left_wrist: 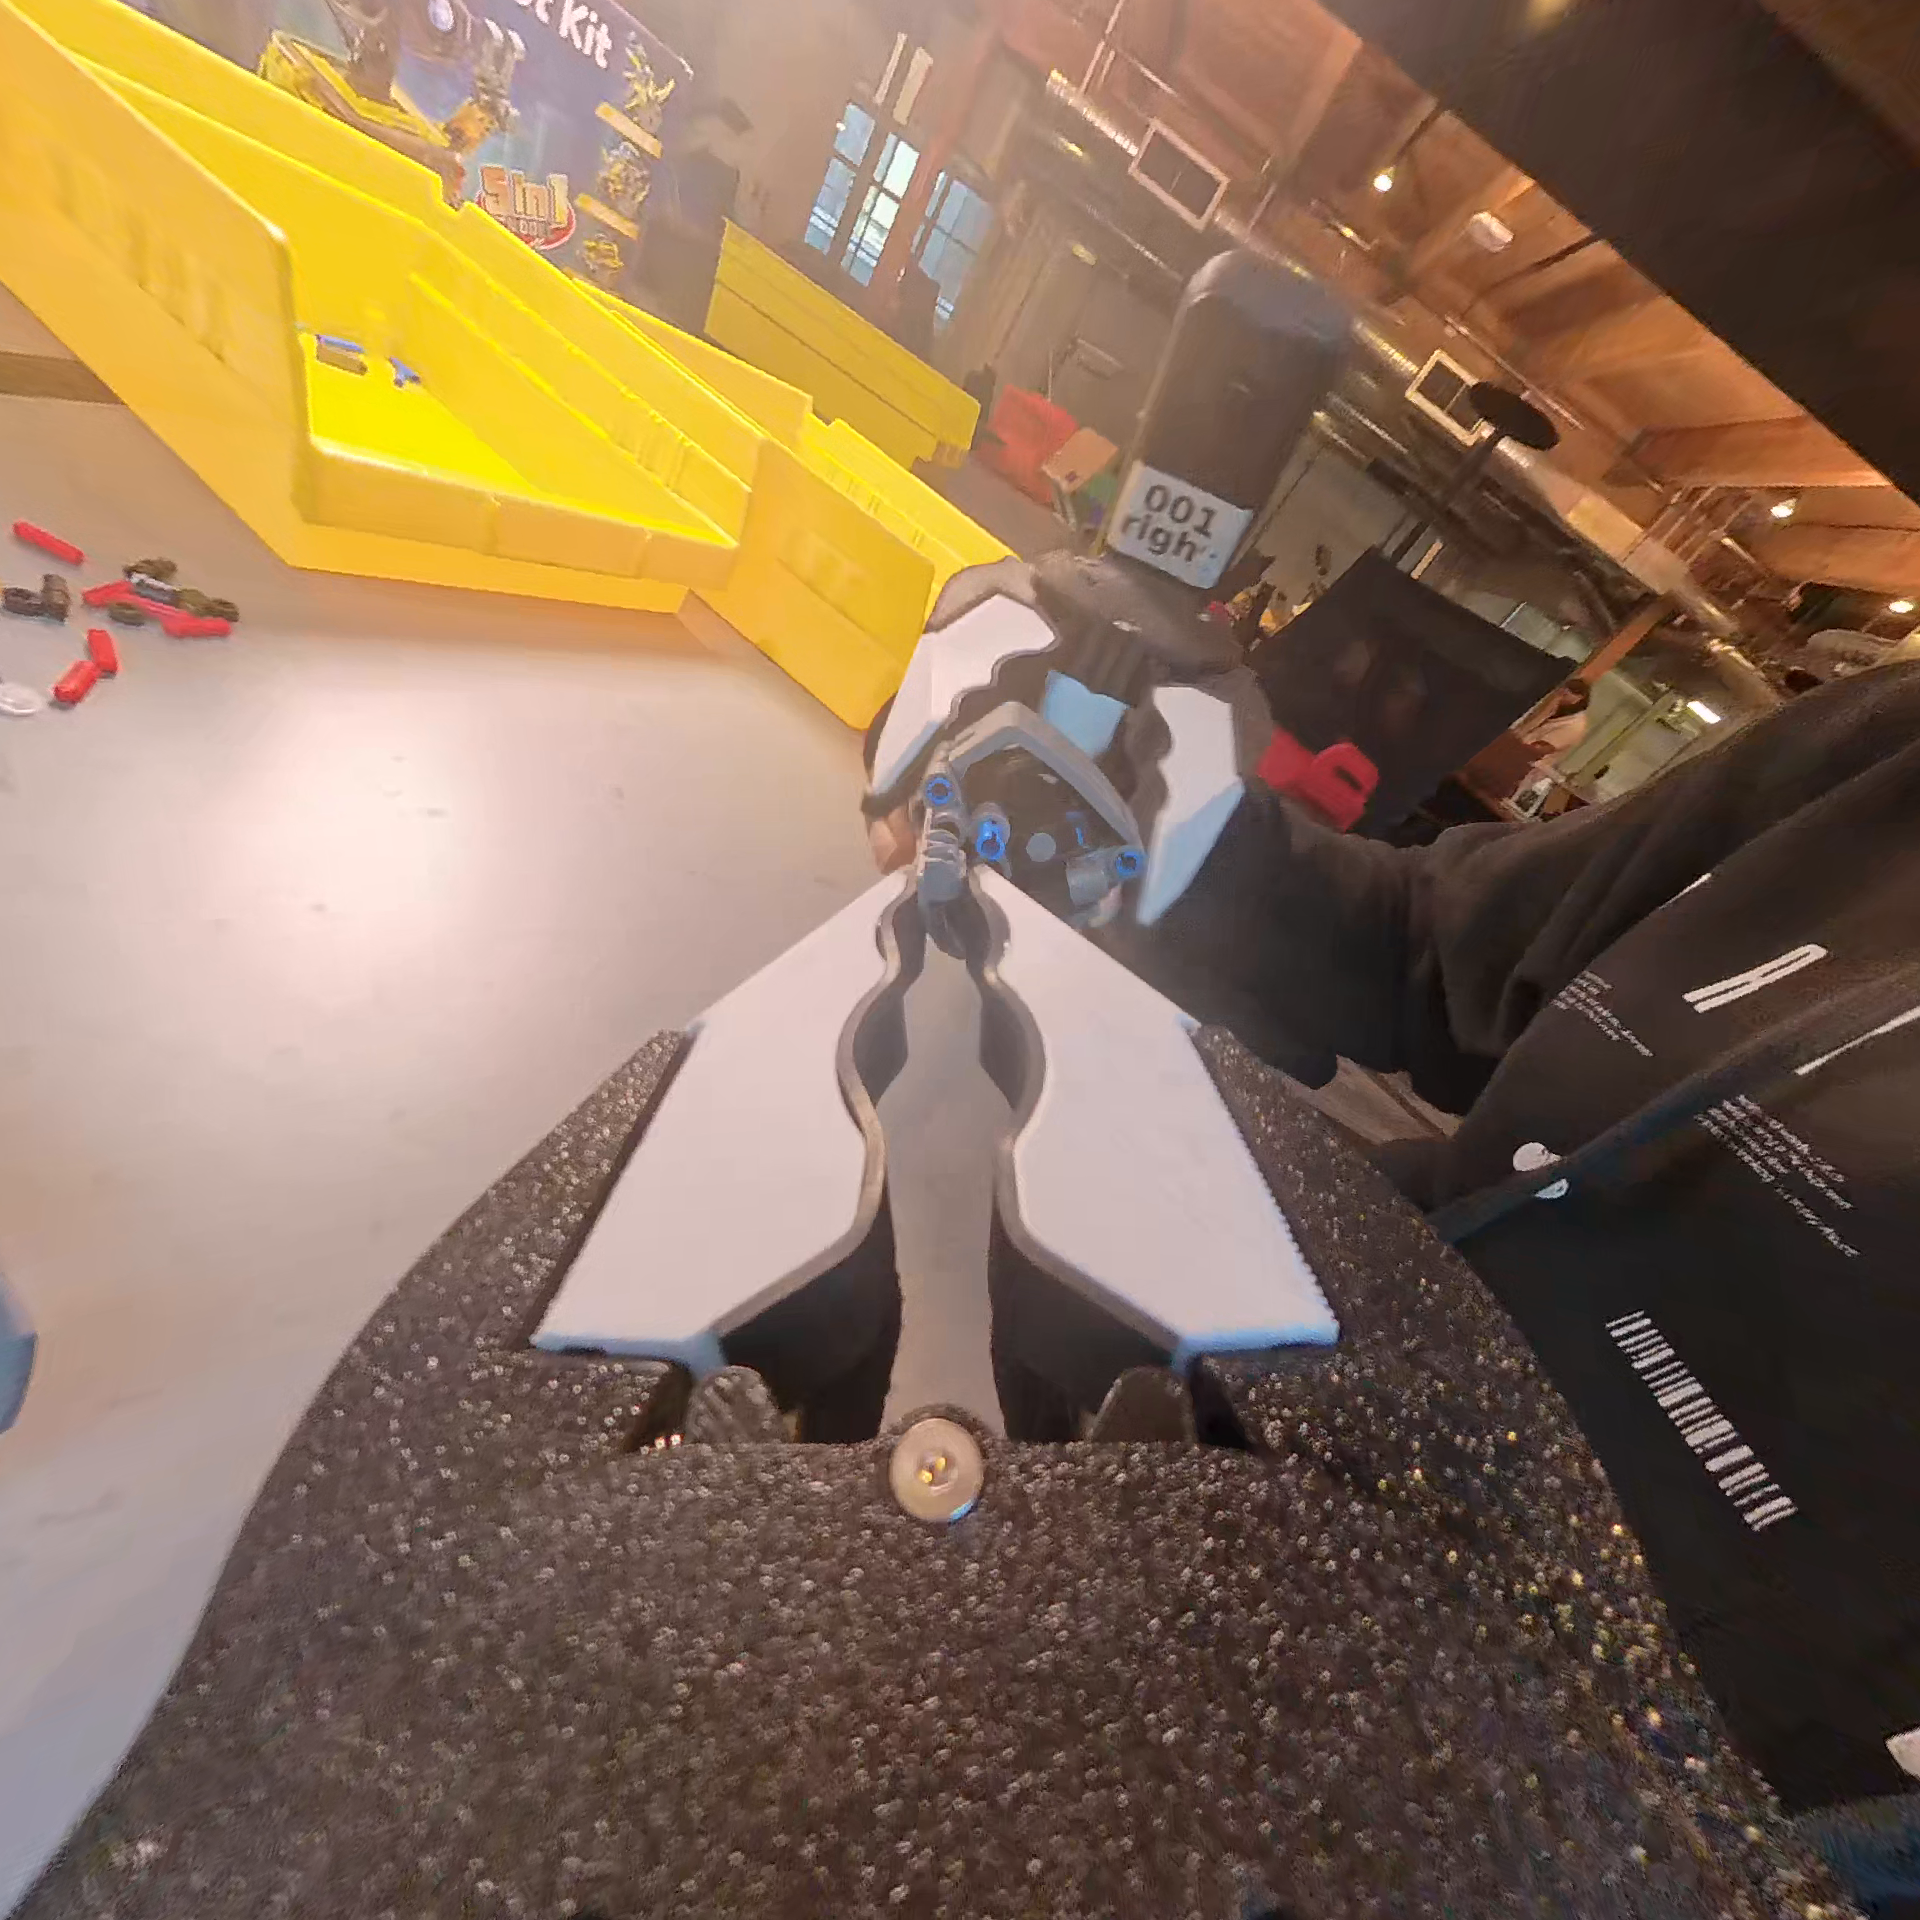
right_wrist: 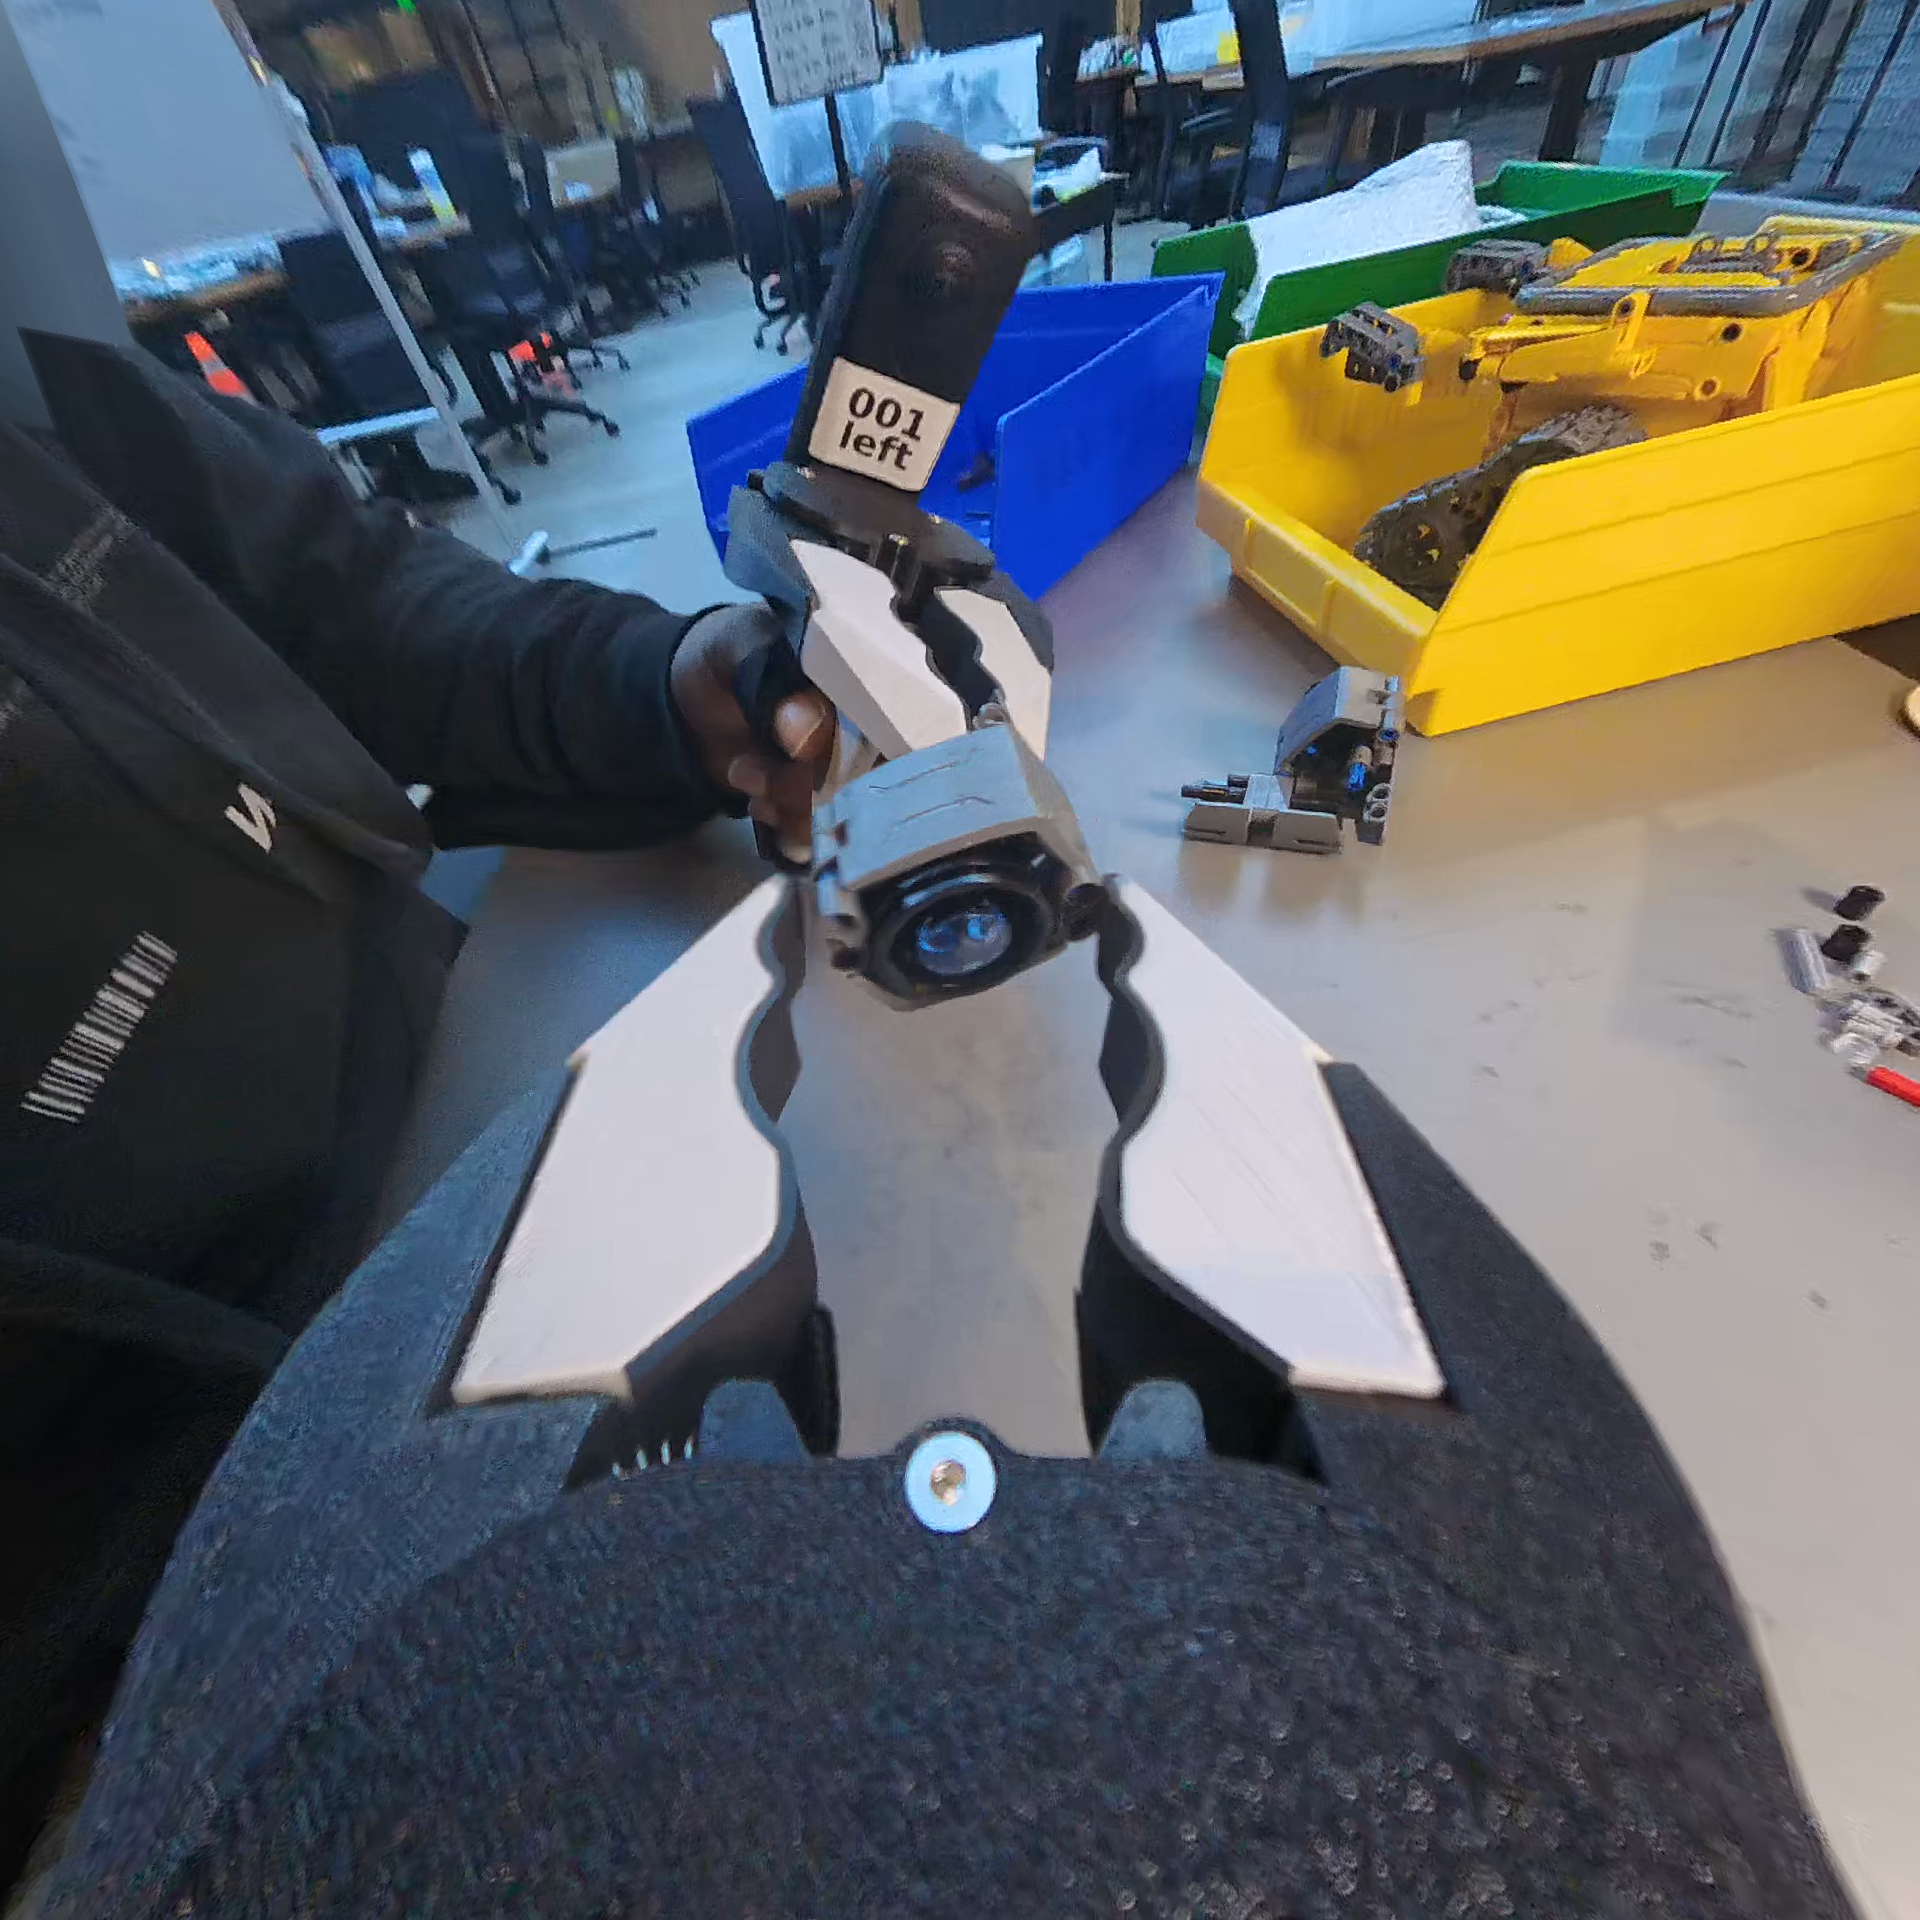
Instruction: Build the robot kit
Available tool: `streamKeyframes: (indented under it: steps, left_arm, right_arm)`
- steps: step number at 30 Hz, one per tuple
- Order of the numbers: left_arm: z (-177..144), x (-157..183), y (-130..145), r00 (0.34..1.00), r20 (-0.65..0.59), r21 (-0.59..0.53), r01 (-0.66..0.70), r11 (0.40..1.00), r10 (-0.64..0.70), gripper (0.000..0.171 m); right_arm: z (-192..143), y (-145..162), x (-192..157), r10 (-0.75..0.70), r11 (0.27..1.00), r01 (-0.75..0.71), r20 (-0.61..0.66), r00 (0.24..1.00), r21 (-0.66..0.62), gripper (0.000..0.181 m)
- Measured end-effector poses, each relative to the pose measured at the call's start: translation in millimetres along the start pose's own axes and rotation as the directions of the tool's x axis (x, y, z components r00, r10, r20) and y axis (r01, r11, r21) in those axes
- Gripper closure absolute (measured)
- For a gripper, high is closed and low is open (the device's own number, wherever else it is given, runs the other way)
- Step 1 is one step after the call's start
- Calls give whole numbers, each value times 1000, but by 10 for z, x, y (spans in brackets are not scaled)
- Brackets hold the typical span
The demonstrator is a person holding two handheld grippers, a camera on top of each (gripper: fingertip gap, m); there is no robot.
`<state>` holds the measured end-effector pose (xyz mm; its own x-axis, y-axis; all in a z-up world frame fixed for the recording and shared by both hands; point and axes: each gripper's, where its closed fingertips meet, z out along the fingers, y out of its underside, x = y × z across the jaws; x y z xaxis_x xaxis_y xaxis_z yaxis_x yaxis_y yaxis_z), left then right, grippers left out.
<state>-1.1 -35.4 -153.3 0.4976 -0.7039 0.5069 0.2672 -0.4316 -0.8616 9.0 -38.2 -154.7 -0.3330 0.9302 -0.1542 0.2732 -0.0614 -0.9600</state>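
Grey plastic and black fittings make up the small brick-built assembly point(left_wrist: 1023, 821) held up between the 2 grippers. Through the left wrist camera, the left gripper point(left_wrist: 945, 925) has its pale fingers drawn nearly together, pinching a thin grey-and-blue stalk at the near end of the assembly; just beyond, the right gripper point(left_wrist: 1049, 821) faces back with its fingers flanking the assembly's body. Ahead and to the left of the fingers, yellow bins point(left_wrist: 416, 416) sit on the grey table point(left_wrist: 416, 883), with loose red and dark pieces point(left_wrist: 114, 613) scattered farther left. A black sleeve point(left_wrist: 1455, 935) fills the right side. Through the right wrist camera, the right gripper point(right_wrist: 951, 925) is spread moderately, its 2 tips pressed against the sides of the assembly point(right_wrist: 951, 862), whose round dark lens-like face points at the camera. Behind it the left gripper point(right_wrist: 935, 717), held in a hand point(right_wrist: 753, 727), meets the assembly's far side. Ahead to the right lie a small grey sub-assembly point(right_wrist: 1309, 769), a yellow bin point(right_wrist: 1558, 582) holding a yellow tracked model point(right_wrist: 1538, 416), and a blue bin point(right_wrist: 1081, 416).
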Motion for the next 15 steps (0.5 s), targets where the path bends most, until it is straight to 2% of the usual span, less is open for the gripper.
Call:
streamKeyframes:
  steps: [2,5,7,10,12,15]
  left_arm:
    - [2,16,1,1000,-7,2,9,1000,-9,165]
    - [-2,-5,16,1000,0,-6,20,1000,-20,165]
    - [-2,-2,33,996,-31,-14,86,996,-87,165]
    - [1,8,25,953,-112,6,285,958,-283,165]
    - [4,14,17,887,-171,20,438,899,-429,165]
    - [0,9,10,831,-208,34,533,845,-516,165]
  right_arm:
    - [-18,-23,-10,70,997,-71,45,997,22,130]
    - [-6,-3,-1,100,994,-102,65,993,29,130]
    - [-7,7,0,84,996,-87,75,994,30,130]
    - [-7,-5,24,-51,998,49,26,998,44,131]
    - [-4,-6,56,-194,980,195,-45,980,35,131]
    - [3,-11,72,-363,931,365,-129,923,-4,131]
